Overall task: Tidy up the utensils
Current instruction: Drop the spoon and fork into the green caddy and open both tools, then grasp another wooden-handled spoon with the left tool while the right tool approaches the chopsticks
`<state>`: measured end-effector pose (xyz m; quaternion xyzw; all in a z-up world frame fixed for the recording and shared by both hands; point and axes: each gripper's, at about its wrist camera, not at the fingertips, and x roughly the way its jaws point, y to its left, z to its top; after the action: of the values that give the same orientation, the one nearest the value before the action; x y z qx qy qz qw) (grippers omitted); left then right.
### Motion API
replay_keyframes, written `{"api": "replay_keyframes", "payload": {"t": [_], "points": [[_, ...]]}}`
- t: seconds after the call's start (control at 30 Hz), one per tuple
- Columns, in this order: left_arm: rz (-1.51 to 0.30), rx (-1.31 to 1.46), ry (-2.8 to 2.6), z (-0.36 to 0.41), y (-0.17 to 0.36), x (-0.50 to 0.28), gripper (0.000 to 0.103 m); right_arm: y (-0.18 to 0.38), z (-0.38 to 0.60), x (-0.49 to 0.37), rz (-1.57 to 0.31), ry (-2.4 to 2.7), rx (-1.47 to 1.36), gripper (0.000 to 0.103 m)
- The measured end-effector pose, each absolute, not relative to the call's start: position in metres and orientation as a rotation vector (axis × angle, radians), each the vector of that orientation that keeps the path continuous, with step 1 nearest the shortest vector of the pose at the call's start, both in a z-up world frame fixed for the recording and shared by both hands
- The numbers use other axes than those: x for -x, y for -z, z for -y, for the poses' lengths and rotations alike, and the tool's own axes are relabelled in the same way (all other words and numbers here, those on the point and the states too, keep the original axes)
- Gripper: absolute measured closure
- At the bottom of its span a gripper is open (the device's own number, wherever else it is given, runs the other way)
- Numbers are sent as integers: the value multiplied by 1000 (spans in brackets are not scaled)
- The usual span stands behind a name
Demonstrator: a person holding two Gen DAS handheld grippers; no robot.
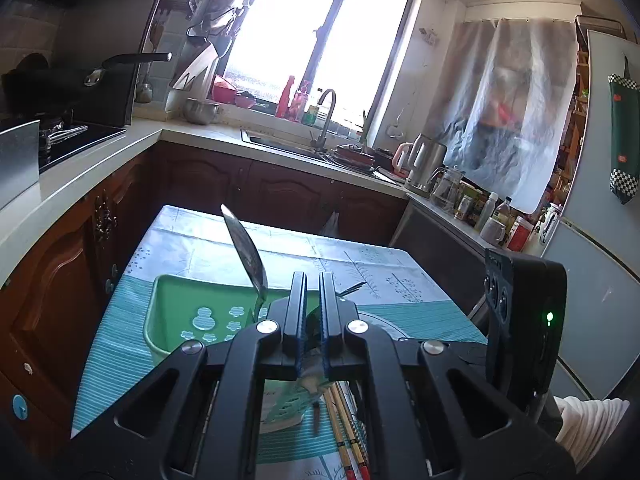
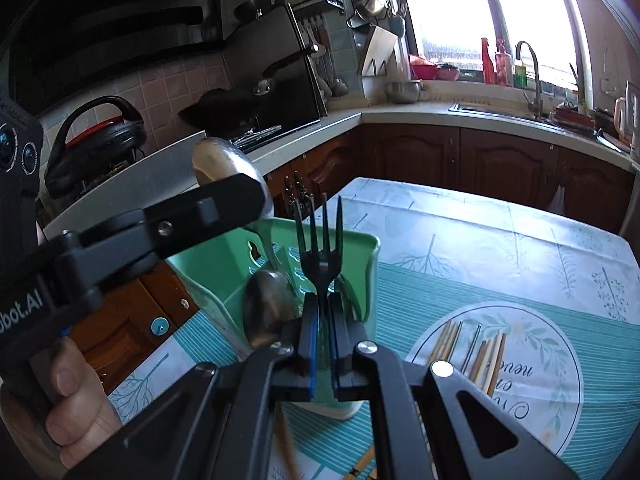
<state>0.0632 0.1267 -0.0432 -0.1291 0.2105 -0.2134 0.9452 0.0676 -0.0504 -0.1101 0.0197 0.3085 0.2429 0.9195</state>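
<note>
A green plastic utensil holder (image 1: 176, 320) (image 2: 360, 264) stands on the table. My left gripper (image 1: 313, 280) is shut on a metal spoon (image 1: 246, 252), which sticks up over the holder; the spoon's bowl shows behind the left gripper's finger (image 2: 224, 200) in the right wrist view (image 2: 224, 156). My right gripper (image 2: 324, 300) is shut on a black fork (image 2: 320, 248), tines up, right above the holder. Another metal spoon (image 2: 268, 308) sits inside the holder. Chopsticks lie on the tablecloth (image 2: 476, 348) (image 1: 344, 432).
The table (image 2: 500, 240) has a teal and white cloth. Wooden cabinets and a counter (image 1: 80, 176) run along the left and back, with a stove, pans, a sink (image 1: 288, 144) and a kettle (image 1: 424, 164). A fridge (image 1: 600, 240) stands at right.
</note>
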Motion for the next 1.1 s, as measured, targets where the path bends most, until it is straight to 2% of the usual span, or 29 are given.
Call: {"api": "replay_keyframes", "payload": {"t": [0.33,0.6,0.63,0.7,0.73,1.0,1.1], "points": [[-450,283,438,-144,52,-36,99,101,56,-64,-646,-528,-42,97],[-528,219,390,-150,100,-5,99,105,65,-46,-645,-529,34,91],[-551,206,383,-150,108,-2,99,107,68,-42,-635,-533,44,87],[-597,182,367,-149,124,0,99,115,71,-35,-644,-521,93,68],[-615,175,363,-149,130,2,99,119,73,-32,-649,-519,109,67],[-693,-35,493,-125,150,23,98,143,85,-8,-772,-537,104,67],[-706,-179,611,-112,152,44,92,145,87,2,-782,-543,94,67]]}}
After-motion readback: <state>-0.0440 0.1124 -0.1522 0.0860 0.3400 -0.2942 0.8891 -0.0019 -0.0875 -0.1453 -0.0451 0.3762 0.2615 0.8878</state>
